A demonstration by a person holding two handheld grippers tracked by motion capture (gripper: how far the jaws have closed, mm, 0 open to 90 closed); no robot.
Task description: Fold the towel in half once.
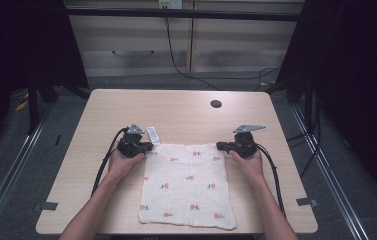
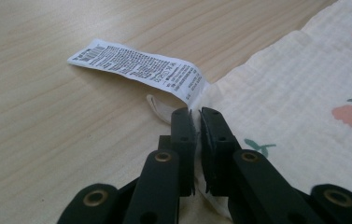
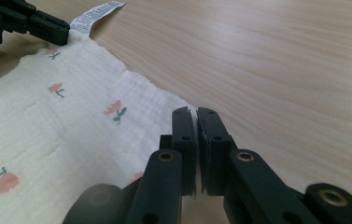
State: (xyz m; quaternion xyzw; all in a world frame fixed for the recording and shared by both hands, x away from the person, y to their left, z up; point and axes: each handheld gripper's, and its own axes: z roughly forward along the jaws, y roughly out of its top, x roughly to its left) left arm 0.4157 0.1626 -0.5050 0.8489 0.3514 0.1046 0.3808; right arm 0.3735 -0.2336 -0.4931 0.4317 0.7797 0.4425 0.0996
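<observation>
A cream cloth (image 1: 188, 185) printed with small pink flowers lies flat on the wooden table (image 1: 176, 107), in front of the person. A white care label (image 1: 153, 135) sticks out from its far left corner. My left gripper (image 1: 148, 146) is at that corner. In the left gripper view its jaws (image 2: 197, 112) are shut on the cloth's (image 2: 304, 70) edge just below the label (image 2: 136, 70). My right gripper (image 1: 220, 146) is at the far right corner, and in its own view it (image 3: 196, 111) is shut on the cloth's (image 3: 61, 121) corner. That view has the left gripper (image 3: 64, 33) farther off, beside the label (image 3: 94, 14).
A round cable hole (image 1: 216, 104) sits in the tabletop at the far right. Bare wood surrounds the cloth on the left, right and far sides. Grey tape marks (image 1: 306, 202) lie near the front corners. Dark floor and cables lie beyond the table's edges.
</observation>
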